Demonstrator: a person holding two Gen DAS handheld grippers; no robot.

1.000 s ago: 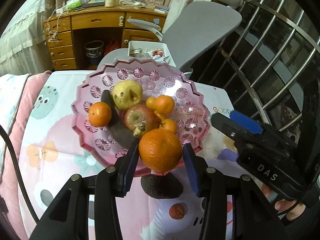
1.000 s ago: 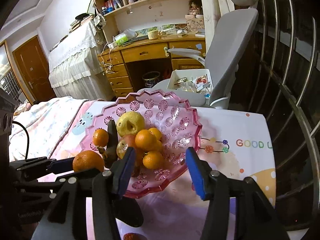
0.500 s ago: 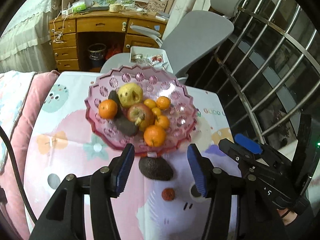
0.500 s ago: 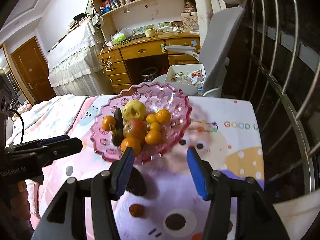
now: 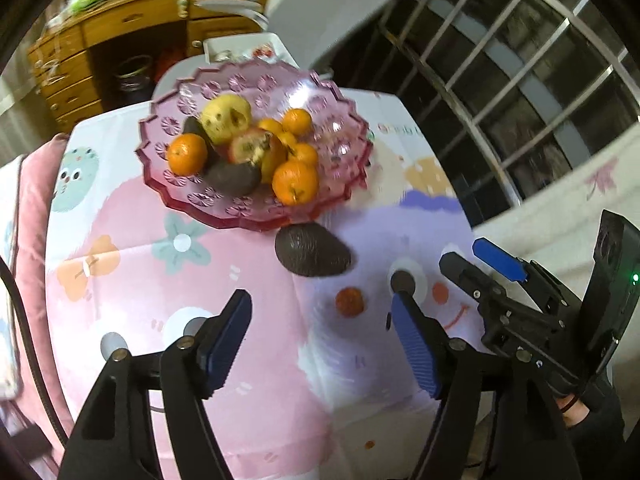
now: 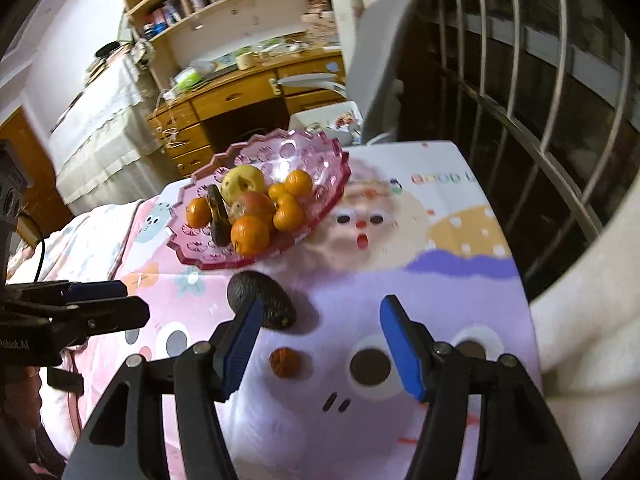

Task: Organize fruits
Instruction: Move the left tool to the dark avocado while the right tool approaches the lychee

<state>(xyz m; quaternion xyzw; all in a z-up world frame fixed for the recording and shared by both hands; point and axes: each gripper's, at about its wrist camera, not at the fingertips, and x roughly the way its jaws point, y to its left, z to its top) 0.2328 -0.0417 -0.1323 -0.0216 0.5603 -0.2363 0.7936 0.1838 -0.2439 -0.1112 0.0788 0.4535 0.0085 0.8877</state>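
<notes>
A wooden desk [image 6: 256, 92] stands beside a grey chair [image 6: 384, 60].

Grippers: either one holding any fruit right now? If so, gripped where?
Nothing held. Left gripper and right gripper are both opening with no fruit between the jaws; avocado lies on the tablecloth.

Pink bowl loaded, two fruits outside it.
Oranges, a yellow pear, a red apple and a dark avocado fill the pink scalloped bowl [image 5: 256, 216]; another avocado [image 5: 312, 256] lies just beside its rim, a small reddish fruit [image 5: 350, 302] nearby.

bowl [image 5: 188, 196] on counter [image 5: 132, 288], fruits in it | avocado [image 5: 312, 256] on counter just before bowl | small fruit [image 5: 350, 301] before avocado | desk [image 5: 132, 28] behind counter
</notes>
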